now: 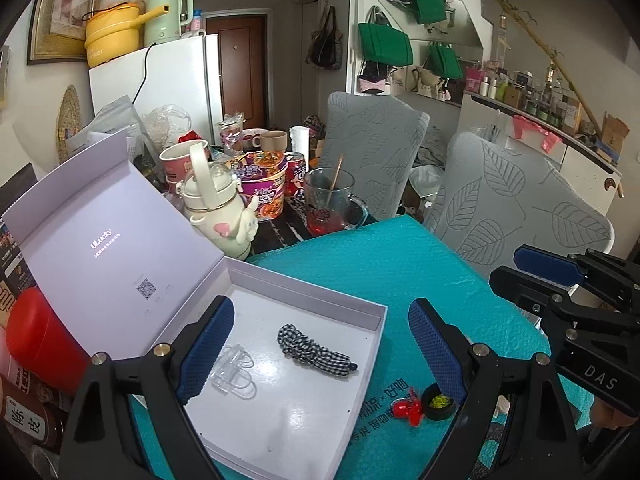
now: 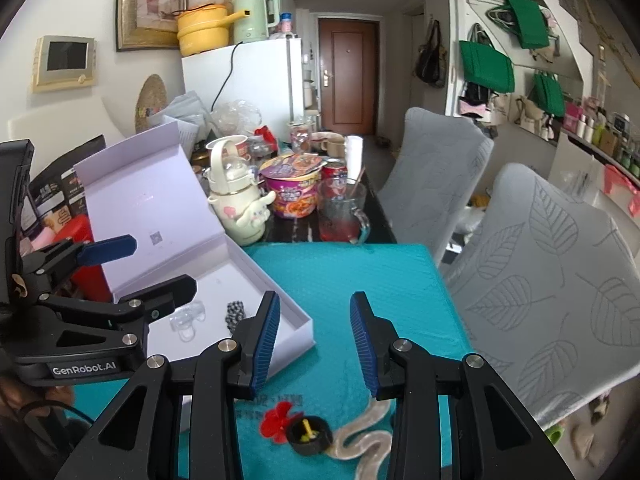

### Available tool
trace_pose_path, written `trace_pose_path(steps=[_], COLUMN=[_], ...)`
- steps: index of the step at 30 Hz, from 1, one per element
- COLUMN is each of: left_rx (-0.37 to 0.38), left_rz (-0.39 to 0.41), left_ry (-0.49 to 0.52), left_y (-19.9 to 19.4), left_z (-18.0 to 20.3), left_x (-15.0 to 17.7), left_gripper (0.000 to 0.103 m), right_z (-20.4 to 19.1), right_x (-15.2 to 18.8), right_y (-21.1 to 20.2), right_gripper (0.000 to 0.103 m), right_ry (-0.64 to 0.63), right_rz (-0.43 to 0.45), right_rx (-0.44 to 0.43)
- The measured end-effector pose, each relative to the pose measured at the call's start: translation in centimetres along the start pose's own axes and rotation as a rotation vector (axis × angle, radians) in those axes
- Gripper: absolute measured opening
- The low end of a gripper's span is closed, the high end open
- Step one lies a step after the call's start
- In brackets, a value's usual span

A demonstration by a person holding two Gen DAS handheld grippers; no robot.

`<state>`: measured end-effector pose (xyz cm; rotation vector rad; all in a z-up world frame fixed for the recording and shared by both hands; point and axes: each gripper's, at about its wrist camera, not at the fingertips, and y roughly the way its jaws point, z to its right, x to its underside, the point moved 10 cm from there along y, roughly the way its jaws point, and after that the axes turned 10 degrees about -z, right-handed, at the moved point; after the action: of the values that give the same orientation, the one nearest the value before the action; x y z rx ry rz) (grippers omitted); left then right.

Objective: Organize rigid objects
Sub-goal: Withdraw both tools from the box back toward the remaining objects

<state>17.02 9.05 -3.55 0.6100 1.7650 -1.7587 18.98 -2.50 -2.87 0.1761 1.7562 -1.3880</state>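
An open white box (image 1: 376, 320) sits on the teal mat, holding a clear plastic clip (image 1: 236, 372) and a black-and-white checked hair tie (image 1: 312, 350). My left gripper (image 1: 320, 352) hangs over the box with its jaws wide open and nothing in them. Right of the box, a red flower clip (image 2: 278, 420), a small black cap (image 2: 310, 436) and a wavy translucent clip (image 2: 368, 440) lie on the mat. Above them my right gripper (image 2: 316, 344) is open by a narrower gap, also with nothing in it. The box corner (image 2: 296, 320) lies just to its left.
The box's raised lid (image 1: 100, 240) stands at the left beside a red container (image 1: 40, 340). Behind the mat are a cream bottle (image 1: 218, 208), a noodle bowl (image 1: 264, 188) and a glass mug (image 1: 332, 204). Two grey leaf-patterned chairs (image 1: 516, 208) line the right side.
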Motion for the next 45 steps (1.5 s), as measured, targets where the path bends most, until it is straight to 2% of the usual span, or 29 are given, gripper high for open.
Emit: trace_pose_path(steps=[8, 18, 28, 30, 34, 38, 45], left_rx=[0.053, 0.078, 0.077, 0.087, 0.057, 0.068, 0.081], left_rz=[-0.005, -0.019, -0.068, -0.077, -0.107, -0.145, -0.169], left_ry=[0.027, 0.036, 0.017, 0.037, 0.082, 0.074, 0.059], left_y=[-1.1, -2.1, -1.4, -1.1, 0.0, 1.1, 2.2], left_z=[3.2, 5.7, 6.2, 6.7, 7.5, 7.8, 8.2], left_x=[0.8, 3.0, 6.2, 7.0, 8.8, 10.6, 11.9], left_gripper=[0.090, 0.090, 0.090, 0.090, 0.090, 0.090, 0.090], right_z=[2.1, 3.5, 4.4, 4.6, 4.7, 4.9, 5.5], right_x=[2.3, 5.3, 8.8, 9.4, 10.8, 12.1, 13.9], right_y=[-3.0, -4.7, -4.5, -4.3, -3.7, -3.0, -1.6], right_gripper=[0.036, 0.036, 0.036, 0.036, 0.036, 0.036, 0.042], right_ry=[0.039, 0.060, 0.092, 0.099, 0.099, 0.103, 0.135], right_rz=[0.018, 0.014, -0.014, -0.021, -0.036, -0.051, -0.085], right_rx=[0.042, 0.023, -0.021, -0.026, -0.018, -0.031, -0.053])
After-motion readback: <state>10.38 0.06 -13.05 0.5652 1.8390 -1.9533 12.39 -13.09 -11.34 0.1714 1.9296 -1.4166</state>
